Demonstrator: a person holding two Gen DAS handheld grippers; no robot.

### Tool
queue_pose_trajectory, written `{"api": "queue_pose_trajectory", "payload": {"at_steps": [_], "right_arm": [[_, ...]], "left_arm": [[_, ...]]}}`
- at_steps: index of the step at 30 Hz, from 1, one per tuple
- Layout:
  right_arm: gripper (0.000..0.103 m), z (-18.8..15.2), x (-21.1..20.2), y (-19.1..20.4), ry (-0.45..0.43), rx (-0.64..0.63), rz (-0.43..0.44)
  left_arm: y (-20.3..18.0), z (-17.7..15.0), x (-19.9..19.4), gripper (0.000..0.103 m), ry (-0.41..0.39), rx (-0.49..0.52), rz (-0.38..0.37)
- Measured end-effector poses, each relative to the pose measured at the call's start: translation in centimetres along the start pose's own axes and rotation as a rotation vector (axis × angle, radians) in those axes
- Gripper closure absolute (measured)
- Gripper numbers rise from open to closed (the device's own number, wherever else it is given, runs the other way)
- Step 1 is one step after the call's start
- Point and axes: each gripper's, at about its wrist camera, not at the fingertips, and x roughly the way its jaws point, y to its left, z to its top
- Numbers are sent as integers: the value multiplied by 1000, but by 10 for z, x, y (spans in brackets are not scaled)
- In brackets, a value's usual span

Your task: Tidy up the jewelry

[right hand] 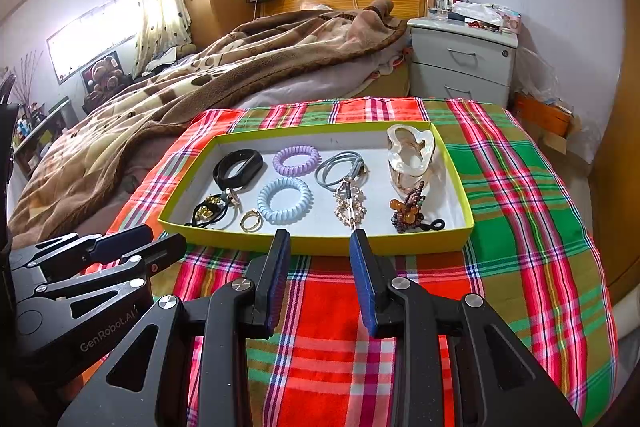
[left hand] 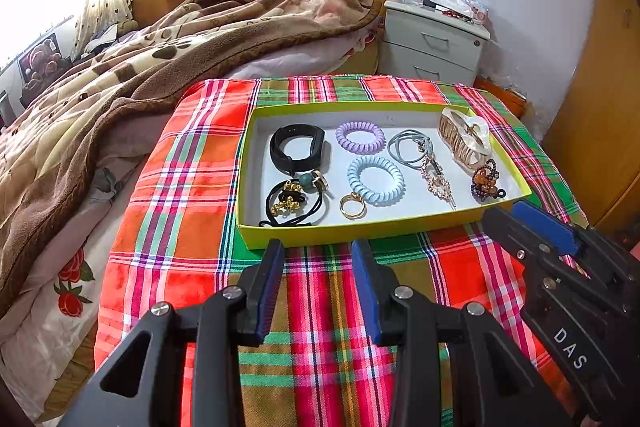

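Fingers of the left gripper [left hand: 318, 247] and right gripper [right hand: 320, 237] stand parted, grasping nothing, just near of the yellow-green tray [left hand: 360, 229] of jewelry on the plaid cloth [left hand: 192, 163]. Gripper bodies read "DAS" and "GenRobot.AI".

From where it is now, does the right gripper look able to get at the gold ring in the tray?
Probably yes. The right gripper is open and empty, just short of the tray; the gold ring lies uncovered near that wall.
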Motion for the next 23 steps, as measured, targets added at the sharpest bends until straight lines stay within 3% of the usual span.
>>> {"api": "queue_pose_trajectory", "payload": {"at_steps": [23], "right_arm": [[72,-1,1,-1,0,4,-3]], "left_arm": [[4,-1,4,66,17,-12,-5]]}}
